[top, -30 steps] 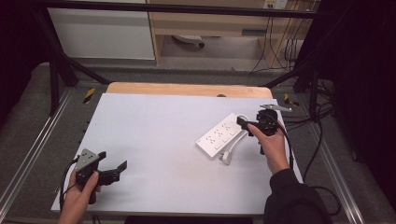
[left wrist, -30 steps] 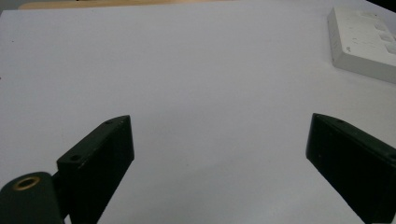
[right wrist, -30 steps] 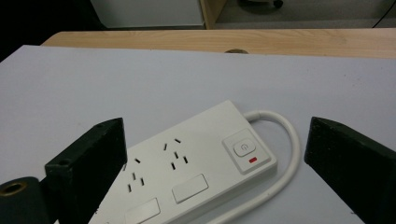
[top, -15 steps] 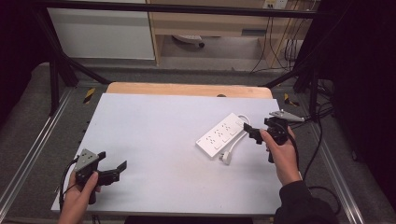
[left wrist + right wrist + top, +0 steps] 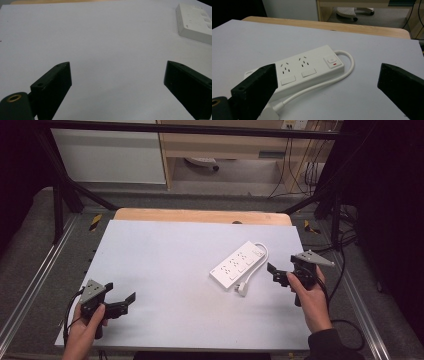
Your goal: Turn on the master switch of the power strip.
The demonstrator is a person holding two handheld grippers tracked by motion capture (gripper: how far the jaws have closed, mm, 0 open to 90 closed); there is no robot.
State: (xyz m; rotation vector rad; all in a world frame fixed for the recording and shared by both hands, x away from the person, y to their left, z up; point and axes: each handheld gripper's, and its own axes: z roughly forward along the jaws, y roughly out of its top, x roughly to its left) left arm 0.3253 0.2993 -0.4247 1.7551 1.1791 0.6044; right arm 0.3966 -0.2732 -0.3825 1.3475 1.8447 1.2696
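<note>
White power strip (image 5: 237, 265) lies flat on the grey table (image 5: 165, 255), set diagonally, right of the table's middle. Its white cord (image 5: 262, 254) loops out of the far end and runs back along the strip's right side to the plug (image 5: 242, 289), which lies just off the strip's near end.

Right gripper (image 5: 278, 273) — held in the right hand (image 5: 310, 295), just right of the strip and apart from it. Jaws stand wide apart, nothing between them. In the right gripper view the strip (image 5: 302, 71) sits ahead between the jaws, its switch with the red mark (image 5: 333, 61) at the far end, cord (image 5: 329, 80) curving along the near side.

Left gripper (image 5: 125, 302) — in the left hand (image 5: 86, 330), well apart from the strip, at the near left part of the table. Jaws wide apart, empty, over bare table. Left gripper view: one end of the strip (image 5: 193, 23) shows far off at upper right.
</note>
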